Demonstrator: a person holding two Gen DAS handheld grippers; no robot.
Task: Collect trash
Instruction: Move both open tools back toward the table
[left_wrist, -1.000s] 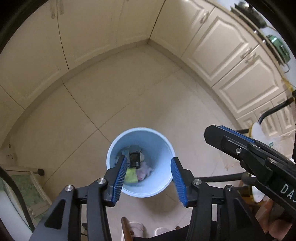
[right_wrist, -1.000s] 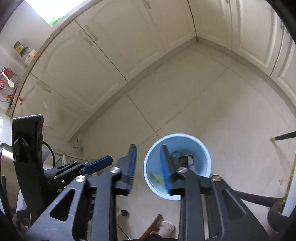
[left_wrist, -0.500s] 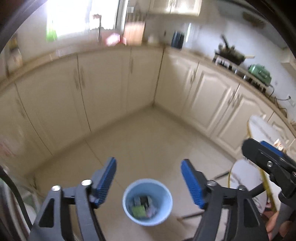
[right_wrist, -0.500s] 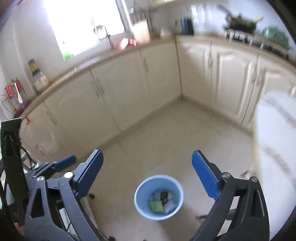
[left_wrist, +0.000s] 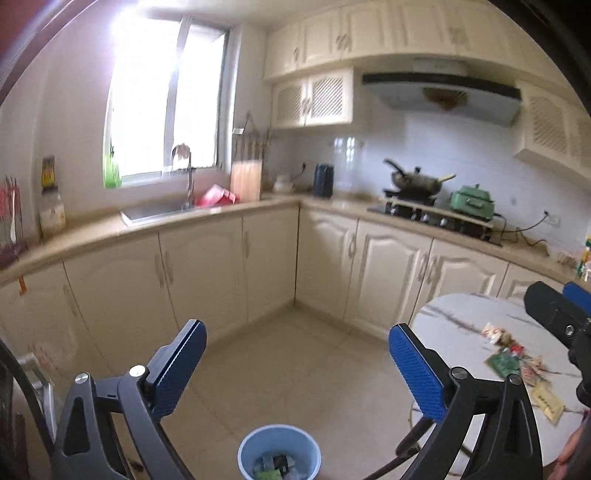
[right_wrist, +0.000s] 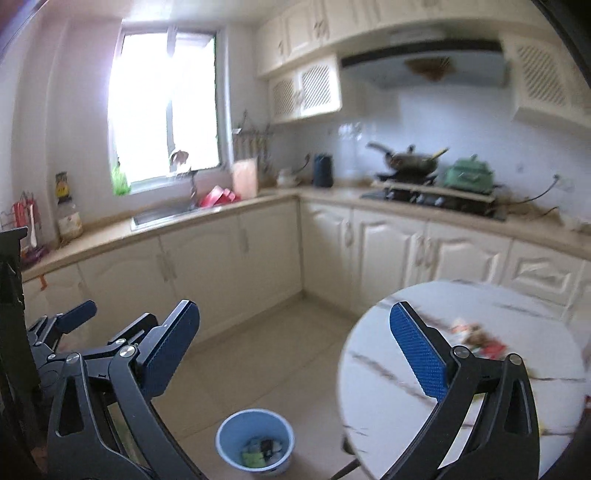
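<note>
Left wrist: beige tiled floor (left_wrist: 295, 373), round marble table (left_wrist: 461, 325), cream cabinets (left_wrist: 207, 266).

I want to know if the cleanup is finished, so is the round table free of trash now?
No, several crumpled wrappers lie scattered on the round marble-patterned table, not in the blue bin on the floor.

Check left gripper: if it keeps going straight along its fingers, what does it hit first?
Probably nothing near. The left gripper, jaws opening and empty, points over bare floor toward the corner base cabinets. The blue bin sits below that line, the round table off right. Depth unclear.
</note>
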